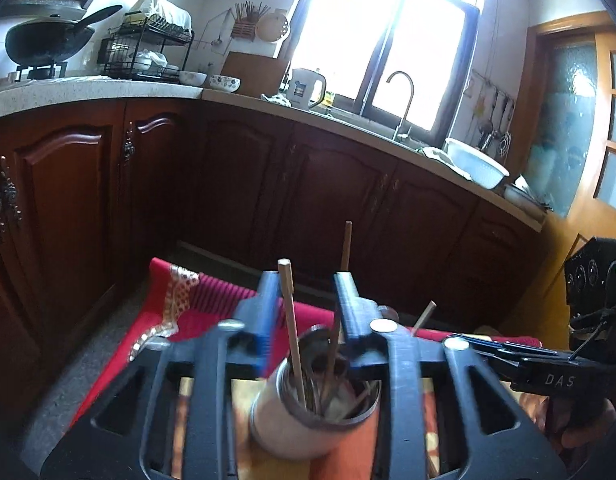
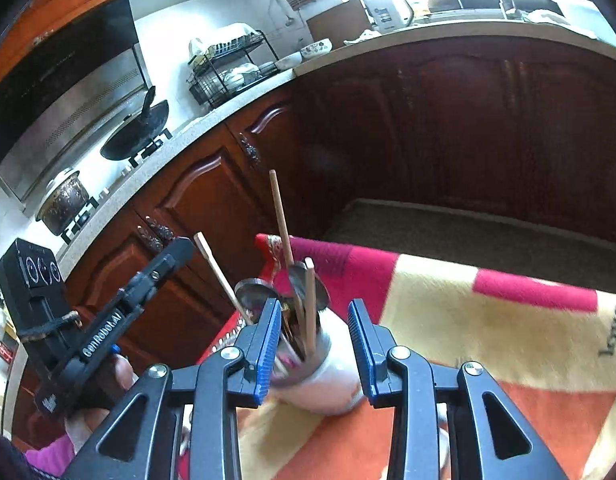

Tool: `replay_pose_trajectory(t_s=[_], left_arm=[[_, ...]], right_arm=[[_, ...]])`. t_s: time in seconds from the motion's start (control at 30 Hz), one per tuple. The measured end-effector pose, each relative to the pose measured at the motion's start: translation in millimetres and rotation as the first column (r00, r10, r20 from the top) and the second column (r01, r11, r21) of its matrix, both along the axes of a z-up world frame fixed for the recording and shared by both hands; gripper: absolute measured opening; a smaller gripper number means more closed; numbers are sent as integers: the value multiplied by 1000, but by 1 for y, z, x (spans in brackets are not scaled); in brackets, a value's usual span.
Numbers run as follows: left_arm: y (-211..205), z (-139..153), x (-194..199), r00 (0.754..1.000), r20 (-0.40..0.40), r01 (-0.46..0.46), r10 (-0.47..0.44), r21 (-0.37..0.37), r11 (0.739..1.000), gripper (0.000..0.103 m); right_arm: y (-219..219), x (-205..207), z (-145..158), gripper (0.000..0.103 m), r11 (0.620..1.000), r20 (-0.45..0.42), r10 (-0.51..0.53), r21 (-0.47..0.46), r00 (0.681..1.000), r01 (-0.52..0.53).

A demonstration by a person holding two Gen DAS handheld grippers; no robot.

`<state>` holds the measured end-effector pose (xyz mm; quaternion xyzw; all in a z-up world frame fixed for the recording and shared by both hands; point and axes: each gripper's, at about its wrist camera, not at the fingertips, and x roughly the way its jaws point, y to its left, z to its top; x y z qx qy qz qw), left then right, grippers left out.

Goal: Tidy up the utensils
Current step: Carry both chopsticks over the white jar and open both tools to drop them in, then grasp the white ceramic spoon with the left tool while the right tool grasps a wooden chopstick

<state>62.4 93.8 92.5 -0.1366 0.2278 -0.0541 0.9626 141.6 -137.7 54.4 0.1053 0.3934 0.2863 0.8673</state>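
Note:
A white utensil cup (image 1: pixel 304 424) with a metal rim stands on a red, yellow and orange cloth (image 2: pixel 488 320). It holds several wooden chopsticks (image 1: pixel 291 320) and metal spoons (image 2: pixel 308 284). My left gripper (image 1: pixel 310 280) is open, its fingers just above the cup with a chopstick standing between them. My right gripper (image 2: pixel 314 312) is open, its blue-padded fingers on either side of the cup (image 2: pixel 328 376) and not touching it. The left gripper also shows at the left of the right wrist view (image 2: pixel 164 268).
Dark wooden cabinets (image 1: pixel 268 184) under a pale counter run behind the table. On the counter are a wok (image 1: pixel 48 40), dish rack (image 1: pixel 148 48), kettle (image 1: pixel 306 86), sink tap (image 1: pixel 404 100) and white basin (image 1: pixel 476 164). The right gripper's body (image 1: pixel 556 376) is at the lower right.

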Motion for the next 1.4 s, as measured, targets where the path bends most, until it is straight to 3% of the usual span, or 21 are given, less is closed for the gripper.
replay_pose_trajectory(t_s=[0.2, 0.33, 0.53, 0.73, 1.03, 1.3, 1.4], left_arm=[[-12, 1, -25, 999, -33, 13, -11, 51, 999, 35], [-25, -6, -37, 995, -97, 20, -12, 79, 997, 37], [-56, -28, -54, 976, -217, 55, -28, 116, 992, 37], [-85, -36, -73, 960, -275, 87, -43, 148, 985, 38], [-112, -27, -97, 957, -289, 93, -36, 185, 978, 41], [-111, -20, -121, 955, -295, 31, 45, 249, 968, 42], [-108, -17, -129, 957, -285, 12, 63, 255, 967, 50]], right_arm=[[-15, -33, -6, 33, 999, 12, -16, -42, 1000, 16], [-22, -53, -11, 34, 995, 9, -39, -95, 999, 40], [-42, -85, -21, 35, 988, -2, -99, -119, 995, 98], [-64, -121, -29, 36, 970, -2, -133, -207, 991, 130], [-100, -157, -19, 43, 973, -30, -135, -194, 990, 127], [-103, -169, -16, 43, 981, -20, -79, -178, 997, 74], [-101, -174, -15, 43, 980, -3, -53, -194, 999, 51]])
